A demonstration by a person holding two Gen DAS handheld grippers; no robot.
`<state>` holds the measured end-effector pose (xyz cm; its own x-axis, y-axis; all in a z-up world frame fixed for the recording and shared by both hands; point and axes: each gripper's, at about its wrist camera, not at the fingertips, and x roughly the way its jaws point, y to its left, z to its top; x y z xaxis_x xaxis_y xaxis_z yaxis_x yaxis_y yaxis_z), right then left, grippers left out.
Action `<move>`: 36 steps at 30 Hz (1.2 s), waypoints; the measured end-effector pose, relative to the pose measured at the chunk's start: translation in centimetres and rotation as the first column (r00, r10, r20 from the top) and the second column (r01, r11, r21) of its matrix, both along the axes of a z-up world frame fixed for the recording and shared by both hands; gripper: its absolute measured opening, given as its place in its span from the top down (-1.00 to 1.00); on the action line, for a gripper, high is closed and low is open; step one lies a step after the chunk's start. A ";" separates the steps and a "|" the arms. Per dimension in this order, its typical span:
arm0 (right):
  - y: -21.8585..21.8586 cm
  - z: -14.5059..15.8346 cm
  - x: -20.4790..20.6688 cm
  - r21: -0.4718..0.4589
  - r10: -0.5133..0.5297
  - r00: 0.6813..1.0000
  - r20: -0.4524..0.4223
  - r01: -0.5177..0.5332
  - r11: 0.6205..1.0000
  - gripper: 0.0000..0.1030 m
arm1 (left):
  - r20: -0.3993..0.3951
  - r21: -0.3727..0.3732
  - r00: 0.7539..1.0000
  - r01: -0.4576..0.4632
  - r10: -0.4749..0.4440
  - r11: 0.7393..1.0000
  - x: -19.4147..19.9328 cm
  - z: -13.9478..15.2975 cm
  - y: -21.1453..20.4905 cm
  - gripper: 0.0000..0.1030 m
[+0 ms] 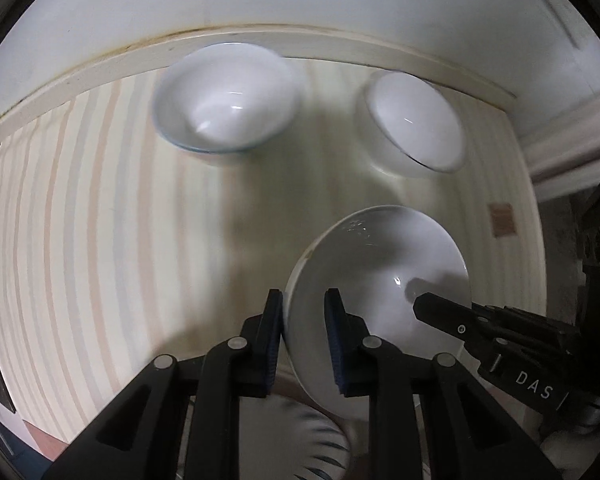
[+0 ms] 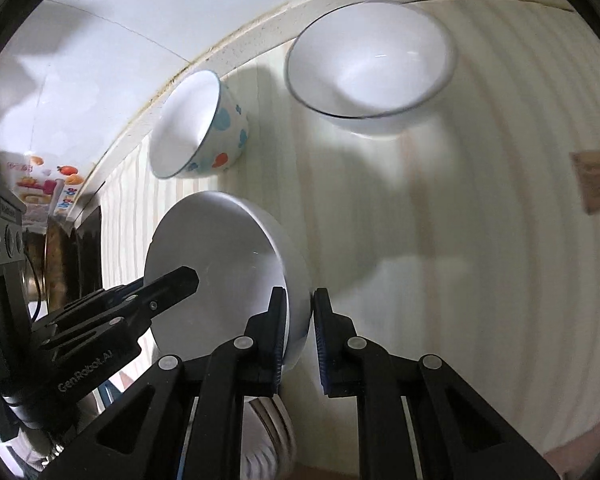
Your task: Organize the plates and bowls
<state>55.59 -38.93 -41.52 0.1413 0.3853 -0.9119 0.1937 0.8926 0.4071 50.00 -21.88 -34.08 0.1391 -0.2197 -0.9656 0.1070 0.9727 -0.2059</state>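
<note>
A plain white bowl [image 1: 376, 276] is held above the striped table between both grippers. My left gripper [image 1: 303, 320] is shut on its left rim, one finger outside and one inside. My right gripper [image 2: 298, 320] is shut on the opposite rim of the same bowl [image 2: 216, 256]; one of its fingers [image 1: 444, 312] shows inside the bowl in the left wrist view. Two more bowls stand at the back of the table: a white bowl with a thin dark rim [image 2: 370, 64] [image 1: 414, 120], and a bowl with blue and orange spots [image 2: 198, 126] [image 1: 226, 100].
The table [image 1: 80, 200] has a pale striped cover and meets a white wall [image 1: 300, 0] along a raised back edge. A small brown tag [image 2: 596, 186] lies on the table at the right. A striped dish [image 1: 312, 440] shows below the grippers.
</note>
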 end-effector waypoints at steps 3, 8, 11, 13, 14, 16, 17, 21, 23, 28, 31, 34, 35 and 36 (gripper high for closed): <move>-1.3 1.0 -2.2 -0.010 -0.001 1.000 -0.001 0.001 1.000 0.70 | 0.004 -0.013 0.999 0.034 -0.034 0.999 -1.6 0.7 -2.5 0.63; -3.1 1.7 -5.8 -0.024 -0.015 1.000 -0.012 0.014 1.000 0.70 | -0.007 -0.016 0.995 0.095 -0.095 0.995 -3.2 0.1 -5.4 0.63; -4.1 1.6 -7.4 -0.039 -0.019 1.000 -0.018 0.019 0.999 0.70 | -0.023 -0.008 0.992 0.125 -0.125 0.992 -4.0 -0.7 -6.5 0.63; -5.1 1.3 -8.4 -0.039 -0.029 0.999 -0.026 0.028 0.999 0.70 | -0.041 0.000 0.989 0.143 -0.143 0.990 -4.6 -1.6 -7.3 0.63; -5.4 0.9 -8.8 -0.036 -0.038 0.999 -0.031 0.036 0.999 0.70 | -0.048 0.002 0.988 0.148 -0.148 0.989 -4.8 -1.8 -7.5 0.63; -6.1 0.2 -9.5 -0.032 -0.053 0.998 -0.042 0.051 0.998 0.70 | -0.062 0.013 0.984 0.165 -0.164 0.986 -5.3 -2.6 -8.3 0.63; -6.2 -0.2 -9.7 -0.028 -0.058 0.997 -0.048 0.056 0.998 0.70 | -0.066 0.017 0.983 0.172 -0.170 0.985 -5.5 -2.9 -8.6 0.63; -7.7 -1.3 -10.7 -0.026 -0.070 0.995 -0.073 0.068 0.997 0.70 | -0.082 0.040 0.977 0.203 -0.199 0.978 -6.2 -4.1 -9.8 0.63; -8.0 -1.8 -11.2 -0.033 -0.069 0.994 -0.079 0.067 0.997 0.70 | -0.083 0.049 0.975 0.213 -0.208 0.976 -6.6 -4.4 -10.1 0.63; -8.6 -2.7 -11.4 -0.025 -0.070 0.992 -0.104 0.068 0.997 0.69 | -0.105 0.055 0.971 0.222 -0.215 0.974 -6.6 -5.1 -10.8 0.63; -9.2 -2.8 -11.4 0.009 -0.066 0.989 -0.130 0.067 0.998 0.60 | -0.093 0.056 0.973 0.215 -0.210 0.975 -6.2 -4.0 -10.2 0.63; -10.2 -1.4 -11.0 0.001 -0.071 0.989 -0.132 0.072 0.997 0.59 | -0.076 0.040 0.981 0.181 -0.177 0.983 -5.5 -1.7 -8.6 0.62; -10.7 -0.3 -10.6 -0.003 -0.078 0.990 -0.116 0.078 0.997 0.59 | -0.061 0.031 0.985 0.161 -0.159 0.986 -5.1 -0.8 -7.8 0.62; -11.1 0.9 -10.1 -0.009 -0.087 0.992 -0.093 0.086 0.996 0.59 | -0.035 0.024 0.991 0.129 -0.128 0.991 -4.4 0.6 -6.4 0.62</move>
